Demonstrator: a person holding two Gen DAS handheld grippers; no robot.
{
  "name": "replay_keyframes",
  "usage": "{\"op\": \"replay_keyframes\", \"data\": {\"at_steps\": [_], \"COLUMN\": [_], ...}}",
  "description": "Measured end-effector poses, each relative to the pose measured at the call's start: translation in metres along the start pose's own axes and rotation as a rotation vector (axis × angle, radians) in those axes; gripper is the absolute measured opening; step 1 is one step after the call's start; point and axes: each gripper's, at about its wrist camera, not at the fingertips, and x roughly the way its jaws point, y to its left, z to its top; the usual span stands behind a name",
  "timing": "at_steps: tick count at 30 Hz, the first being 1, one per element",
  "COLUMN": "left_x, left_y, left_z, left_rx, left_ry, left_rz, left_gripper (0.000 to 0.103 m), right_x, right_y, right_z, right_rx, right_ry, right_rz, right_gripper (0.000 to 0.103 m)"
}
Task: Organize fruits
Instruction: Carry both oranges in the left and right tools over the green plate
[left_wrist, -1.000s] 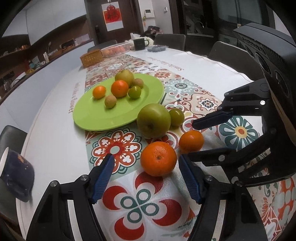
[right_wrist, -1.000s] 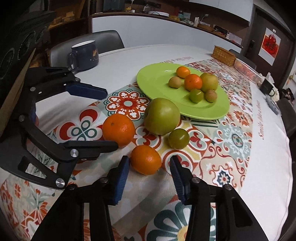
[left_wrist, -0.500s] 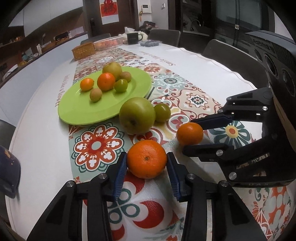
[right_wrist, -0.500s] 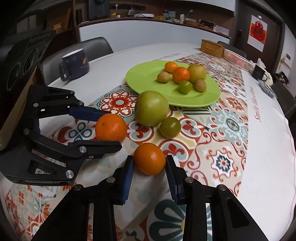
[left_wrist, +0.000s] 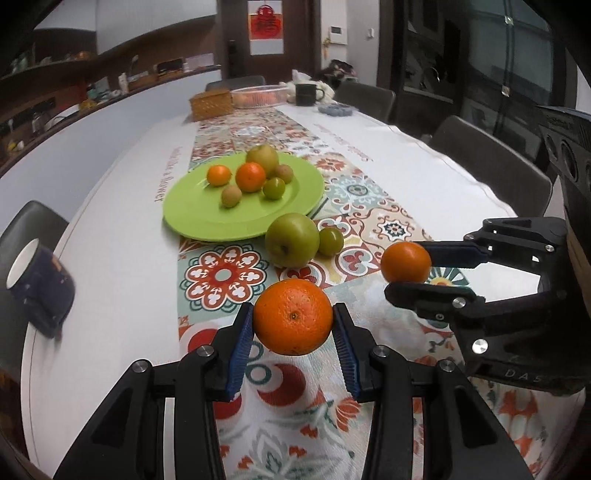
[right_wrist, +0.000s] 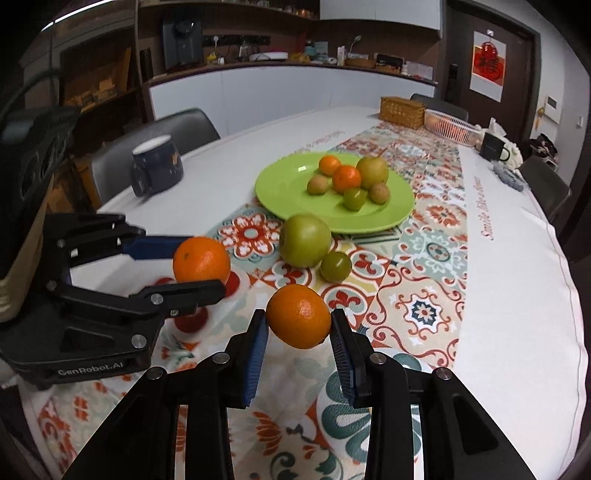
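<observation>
A: Between the blue pads of the left tool (left_wrist: 293, 325): the large orange (left_wrist: 293, 317), pinched on both flanks, jaws narrowed to its width.

B: And in the right tool (right_wrist: 299, 325)?

A: Same kind of grip, on the smaller orange (right_wrist: 298, 315). Both tools side by side over the near end of the patterned runner (left_wrist: 221, 277), fingertips apart, not touching.

B: Raised or resting?

A: Seemingly off the cloth, both of them.

B: Next outward?

A: Just ahead, a big green apple (left_wrist: 291, 239) touching a small green fruit (left_wrist: 330, 240) on its right. Both on the runner, just beside the near rim of the green plate (left_wrist: 207, 218), between that rim and the tools.

B: Room on the plate?

A: Six fruits bunched toward the far middle: two small oranges, a yellow-green apple, a small green fruit, two brownish ones. Near half and left side of the plate bare. Open runner left of the big apple, right up to the rim.

B: Edges?

A: Dark mug (left_wrist: 40, 291) upright close to the left edge of the counter (left_wrist: 110, 258), well apart from the plate. Plain white cloth between them. On the right, a wide white stretch out to the chairs (left_wrist: 491, 162). At the far end, a wicker basket (left_wrist: 211, 105).
</observation>
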Motion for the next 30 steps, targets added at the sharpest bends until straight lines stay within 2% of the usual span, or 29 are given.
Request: {"op": "replay_keyframes", "data": {"at_steps": [14, 23, 30], "left_x": [-0.054, -0.07, -0.072], "left_y": [0.006, 0.026, 0.047], "left_z": [0.012, 0.034, 0.059], "left_rx": [-0.053, -0.076, -0.09], "left_ry": [-0.109, -0.161, -0.191], "left_rz": [0.053, 0.08, 0.087], "left_gripper": [0.042, 0.042, 0.042], "right_x": [-0.042, -0.05, -0.041], "right_y": [0.009, 0.012, 0.014], "right_z": [0.02, 0.049, 0.078], "right_rx": [0.049, 0.087, 0.095], "right_ry": [-0.11, -0.177, -0.207], "right_rz": [-0.03, -0.032, -0.023], "right_gripper": [0.035, 0.035, 0.036]}}
